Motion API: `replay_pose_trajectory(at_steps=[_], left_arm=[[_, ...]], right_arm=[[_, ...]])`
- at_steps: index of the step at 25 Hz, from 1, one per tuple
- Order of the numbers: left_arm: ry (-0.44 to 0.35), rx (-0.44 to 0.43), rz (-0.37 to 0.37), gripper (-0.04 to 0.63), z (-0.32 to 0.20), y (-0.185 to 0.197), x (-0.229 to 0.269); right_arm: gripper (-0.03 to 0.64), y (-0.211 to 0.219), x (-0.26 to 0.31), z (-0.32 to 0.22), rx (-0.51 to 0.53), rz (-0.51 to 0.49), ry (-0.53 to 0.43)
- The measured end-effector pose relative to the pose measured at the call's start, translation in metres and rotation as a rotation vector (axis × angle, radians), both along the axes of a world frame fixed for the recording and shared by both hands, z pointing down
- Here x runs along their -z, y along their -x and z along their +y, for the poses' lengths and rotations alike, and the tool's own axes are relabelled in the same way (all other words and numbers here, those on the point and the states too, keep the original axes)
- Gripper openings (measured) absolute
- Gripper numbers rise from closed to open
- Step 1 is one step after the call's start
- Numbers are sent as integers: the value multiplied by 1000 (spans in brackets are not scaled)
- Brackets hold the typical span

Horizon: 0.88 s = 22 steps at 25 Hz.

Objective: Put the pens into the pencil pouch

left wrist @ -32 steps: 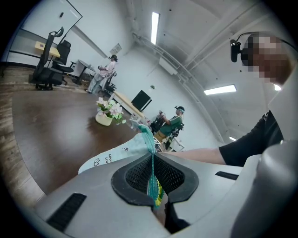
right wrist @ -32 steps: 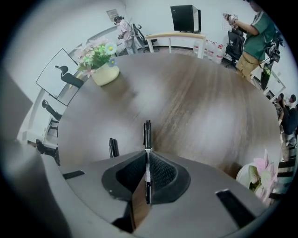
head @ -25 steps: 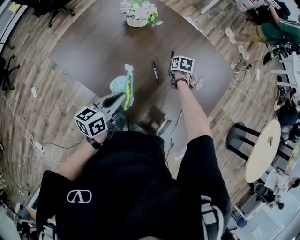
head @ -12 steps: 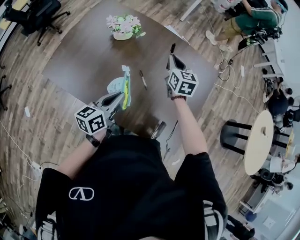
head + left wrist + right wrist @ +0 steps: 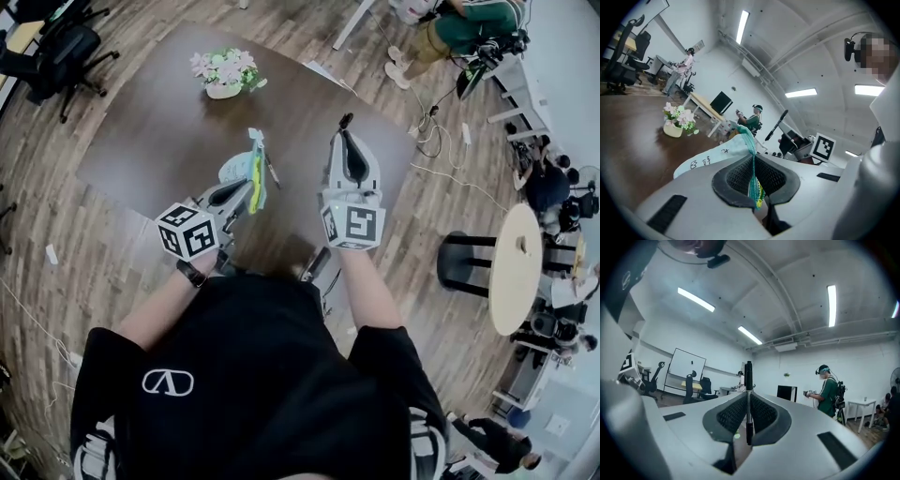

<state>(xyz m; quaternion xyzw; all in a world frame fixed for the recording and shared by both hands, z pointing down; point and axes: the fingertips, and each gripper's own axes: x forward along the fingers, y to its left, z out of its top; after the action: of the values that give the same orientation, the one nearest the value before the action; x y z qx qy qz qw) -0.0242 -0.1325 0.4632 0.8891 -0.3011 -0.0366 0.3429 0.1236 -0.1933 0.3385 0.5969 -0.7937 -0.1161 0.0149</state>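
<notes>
My left gripper (image 5: 246, 190) (image 5: 753, 187) is shut on the edge of the pencil pouch (image 5: 249, 171) (image 5: 723, 157), a pale blue-green fabric pouch with a yellow lining. It hangs in the air above the dark table (image 5: 150, 131). My right gripper (image 5: 345, 142) (image 5: 748, 425) is shut on a black pen (image 5: 346, 124) (image 5: 748, 385). The pen sticks out forward past the jaws, a short way to the right of the pouch. A second black pen (image 5: 272, 172) lies on the table between the two grippers.
A pot of pink flowers (image 5: 223, 75) (image 5: 677, 122) stands at the table's far side. A dark stool (image 5: 469, 262) and a round white table (image 5: 525, 267) are at the right. Cables trail on the wooden floor, and other people work in the background.
The right gripper has lifted well up off the table with the black pen and swung from pointing down to nearly level. The left gripper has risen a little with the pouch.
</notes>
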Motion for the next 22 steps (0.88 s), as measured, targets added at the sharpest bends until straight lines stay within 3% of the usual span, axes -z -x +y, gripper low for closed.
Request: replay_pose_trajectory(at_steps=[3,11,14,22], left_arm=[[-1,-11,8,15,-2,-9,4],[4,-13,8,15,-3,-11,2],[-1,-9,9,15,5,0,-4],[10,-3,3,15,-7,-21,4]], right_arm=[[23,-6,14,23,-10,-12,-86],[23,-8,6,39,-6,-37,-65],[23,17,6,55,42,-64,-64],[23,71,19,59,223,-205,-18]])
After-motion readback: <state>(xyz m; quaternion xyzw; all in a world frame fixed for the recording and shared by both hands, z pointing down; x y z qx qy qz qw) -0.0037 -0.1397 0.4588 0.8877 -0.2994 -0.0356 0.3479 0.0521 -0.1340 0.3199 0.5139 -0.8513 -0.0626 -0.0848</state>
